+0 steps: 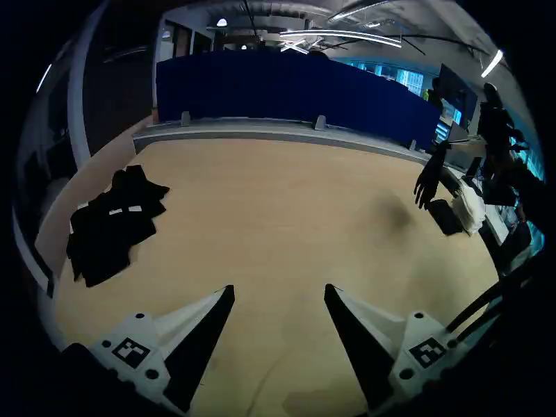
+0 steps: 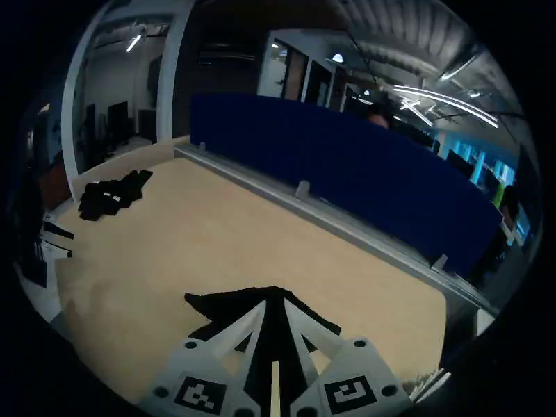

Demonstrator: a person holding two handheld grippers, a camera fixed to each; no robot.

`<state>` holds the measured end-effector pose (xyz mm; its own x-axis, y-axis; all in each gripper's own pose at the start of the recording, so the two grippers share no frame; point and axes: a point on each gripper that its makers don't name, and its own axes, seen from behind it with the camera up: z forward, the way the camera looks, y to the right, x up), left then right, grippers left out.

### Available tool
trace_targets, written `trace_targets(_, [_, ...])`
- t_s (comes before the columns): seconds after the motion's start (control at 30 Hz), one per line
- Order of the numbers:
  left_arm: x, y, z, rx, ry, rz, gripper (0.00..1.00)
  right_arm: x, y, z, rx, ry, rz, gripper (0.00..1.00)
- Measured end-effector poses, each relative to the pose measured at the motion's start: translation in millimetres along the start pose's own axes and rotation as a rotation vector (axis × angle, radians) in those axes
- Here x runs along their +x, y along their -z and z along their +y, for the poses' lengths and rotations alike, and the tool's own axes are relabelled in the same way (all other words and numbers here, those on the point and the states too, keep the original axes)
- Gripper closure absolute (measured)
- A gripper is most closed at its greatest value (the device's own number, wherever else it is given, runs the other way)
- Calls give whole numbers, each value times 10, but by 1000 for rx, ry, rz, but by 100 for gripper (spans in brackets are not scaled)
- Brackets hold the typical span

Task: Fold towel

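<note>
On a light wooden table (image 1: 292, 208) backed by a blue partition (image 1: 292, 94), the right gripper (image 2: 274, 300) has its fingers drawn nearly together, pinching a crumpled black towel (image 2: 222, 306) whose cloth spreads to either side of the tips. The left gripper (image 1: 278, 288) hangs over bare tabletop, its fingers spread wide and holding nothing. A heap of black cloths (image 1: 111, 222) lies near the table's far left edge.
</note>
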<state>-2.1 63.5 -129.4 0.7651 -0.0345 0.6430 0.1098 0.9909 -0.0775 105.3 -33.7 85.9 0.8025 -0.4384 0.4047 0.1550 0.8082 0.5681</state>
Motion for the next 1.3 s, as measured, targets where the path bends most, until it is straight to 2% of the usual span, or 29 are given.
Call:
trace_targets(0.37, [-14, -23, 72, 11, -14, -8, 4, -204, 65, 661, -53, 5, -42, 98])
trace_targets(0.7, [-11, -24, 136, 18, -16, -10, 4, -339, 44, 1148, -88, 12, -78, 98])
trace_targets(1.0, [-12, -26, 178, 28, -21, -13, 4, -421, -33, 1377, -98, 5, -93, 98])
trace_targets(1.3, [-7, -26, 186, 37, -21, -14, 4, -457, -131, 1474, -100, -3, -96, 98])
